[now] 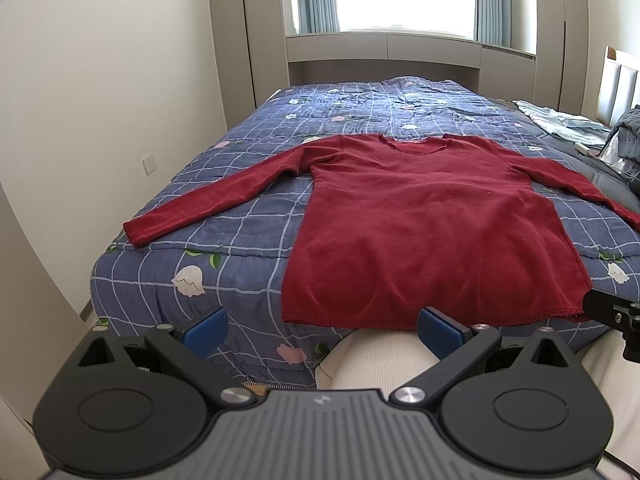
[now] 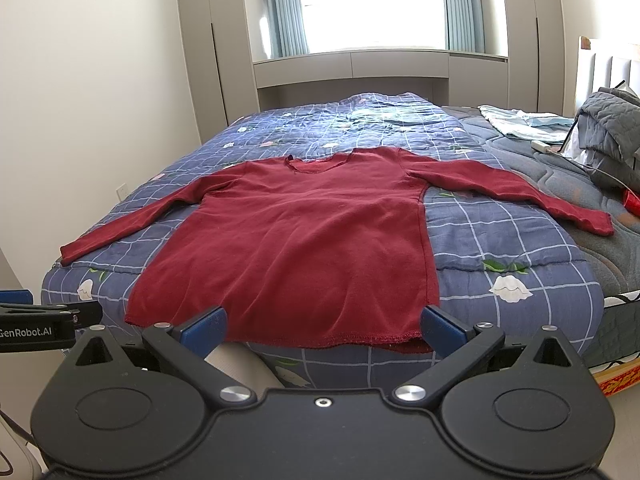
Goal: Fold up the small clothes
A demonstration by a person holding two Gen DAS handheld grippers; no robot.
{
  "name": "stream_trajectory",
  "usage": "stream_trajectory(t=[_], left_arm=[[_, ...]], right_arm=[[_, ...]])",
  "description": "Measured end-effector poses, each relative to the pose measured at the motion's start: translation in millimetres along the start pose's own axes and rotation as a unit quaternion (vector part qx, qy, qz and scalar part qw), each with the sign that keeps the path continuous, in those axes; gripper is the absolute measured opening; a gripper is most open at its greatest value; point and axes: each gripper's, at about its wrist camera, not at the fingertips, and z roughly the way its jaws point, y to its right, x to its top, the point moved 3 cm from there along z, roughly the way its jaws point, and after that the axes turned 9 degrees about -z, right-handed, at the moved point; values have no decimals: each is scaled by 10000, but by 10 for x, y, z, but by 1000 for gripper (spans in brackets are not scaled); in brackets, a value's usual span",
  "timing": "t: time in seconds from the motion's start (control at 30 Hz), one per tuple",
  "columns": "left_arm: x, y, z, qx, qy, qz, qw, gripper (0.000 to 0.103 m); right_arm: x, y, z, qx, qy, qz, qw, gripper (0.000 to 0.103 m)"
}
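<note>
A dark red long-sleeved shirt (image 1: 420,220) lies flat, front up, on a bed, with both sleeves spread out and its hem hanging over the near edge. It also shows in the right wrist view (image 2: 304,248). My left gripper (image 1: 322,330) is open and empty, just short of the hem's left part. My right gripper (image 2: 322,330) is open and empty, just short of the hem's right part. The right gripper's body shows at the right edge of the left wrist view (image 1: 616,316), and the left gripper's body at the left edge of the right wrist view (image 2: 44,326).
The bed has a blue checked quilt (image 1: 240,208) with flower prints. A grey blanket (image 2: 612,136), light blue cloth (image 2: 520,124) and a small red object (image 2: 632,200) lie at the far right. A white wall (image 1: 100,100) stands left; cabinets and a window are behind.
</note>
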Motion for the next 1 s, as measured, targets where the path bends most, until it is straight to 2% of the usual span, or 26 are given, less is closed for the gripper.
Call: stream_trajectory(t=[1.0], left_arm=[[-46, 10, 54, 7, -12, -15, 10000, 103]], right_arm=[[4, 14, 0, 1, -3, 10, 10000, 103]])
